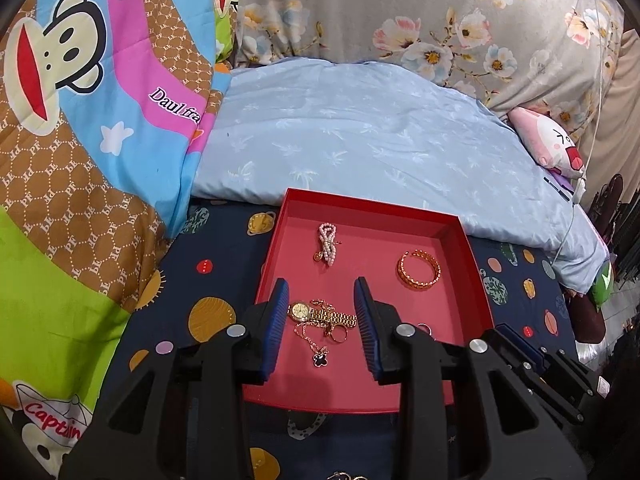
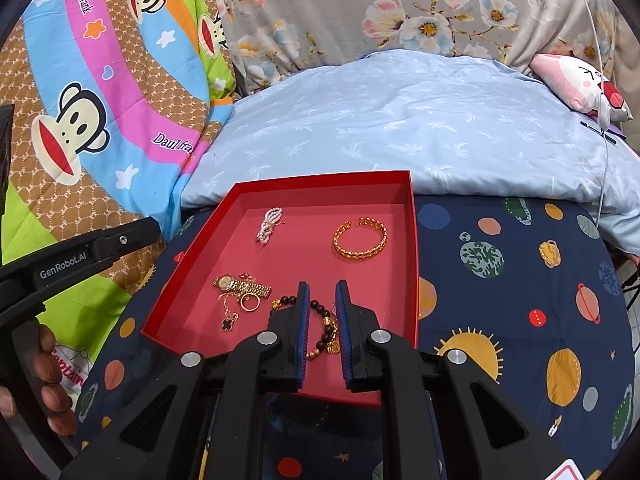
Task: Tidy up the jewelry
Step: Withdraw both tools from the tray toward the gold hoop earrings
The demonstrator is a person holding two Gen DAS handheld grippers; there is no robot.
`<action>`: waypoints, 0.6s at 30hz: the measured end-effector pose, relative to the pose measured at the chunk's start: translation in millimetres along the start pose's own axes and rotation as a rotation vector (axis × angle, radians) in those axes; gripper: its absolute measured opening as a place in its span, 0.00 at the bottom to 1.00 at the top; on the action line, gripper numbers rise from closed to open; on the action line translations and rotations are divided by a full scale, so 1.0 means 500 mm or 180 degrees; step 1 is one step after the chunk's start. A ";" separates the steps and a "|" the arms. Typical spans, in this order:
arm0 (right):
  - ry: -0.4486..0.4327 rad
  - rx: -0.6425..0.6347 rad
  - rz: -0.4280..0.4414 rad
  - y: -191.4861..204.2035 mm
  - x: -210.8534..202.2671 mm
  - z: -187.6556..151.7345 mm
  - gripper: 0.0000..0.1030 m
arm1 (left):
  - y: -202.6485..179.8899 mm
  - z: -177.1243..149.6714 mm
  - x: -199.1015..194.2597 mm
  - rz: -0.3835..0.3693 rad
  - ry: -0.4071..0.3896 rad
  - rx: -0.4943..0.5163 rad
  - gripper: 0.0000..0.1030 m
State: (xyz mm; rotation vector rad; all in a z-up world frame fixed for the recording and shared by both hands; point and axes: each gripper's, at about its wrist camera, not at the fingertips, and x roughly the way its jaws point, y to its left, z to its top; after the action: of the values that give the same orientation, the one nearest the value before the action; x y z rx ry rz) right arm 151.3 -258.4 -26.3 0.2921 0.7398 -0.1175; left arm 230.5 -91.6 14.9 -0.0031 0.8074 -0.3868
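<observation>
blue-padded right gripper (image 2: 322,316) pinched a dark wooden bead bracelet with gold charms (image 2: 320,326) over the shallow red cardboard tray (image 2: 412,240); the left gripper (image 1: 322,312) hung spread. inside lay a gold link watch (image 2: 240,285), gold ring (image 2: 250,302), clover-pendant chain (image 2: 228,320), pink pearl strand (image 2: 270,224) and open gold cuff (image 2: 360,238).

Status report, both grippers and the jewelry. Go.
Left hand-held gripper open above watch. Right hand-held gripper nearly closed around bead bracelet, grip unconfirmed. All in red tray. Nothing blocking.
</observation>
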 end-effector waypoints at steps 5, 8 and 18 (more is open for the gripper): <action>-0.0005 0.0010 0.0012 0.005 -0.011 -0.006 0.13 | -0.001 -0.010 -0.011 -0.0002 0.0005 0.0002 0.31; -0.0003 0.0011 0.0024 0.011 -0.024 -0.017 0.13 | -0.002 -0.018 -0.019 0.0001 0.0010 0.0009 0.31; 0.0109 0.0065 0.0048 0.018 -0.061 -0.084 0.13 | 0.010 -0.070 -0.049 0.0012 0.0104 -0.0027 0.31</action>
State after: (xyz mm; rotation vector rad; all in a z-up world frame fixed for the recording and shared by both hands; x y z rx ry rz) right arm 103.3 -237.1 -33.1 0.3198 0.7705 -0.1059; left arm 192.3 -73.7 7.0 -0.0032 0.8411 -0.3806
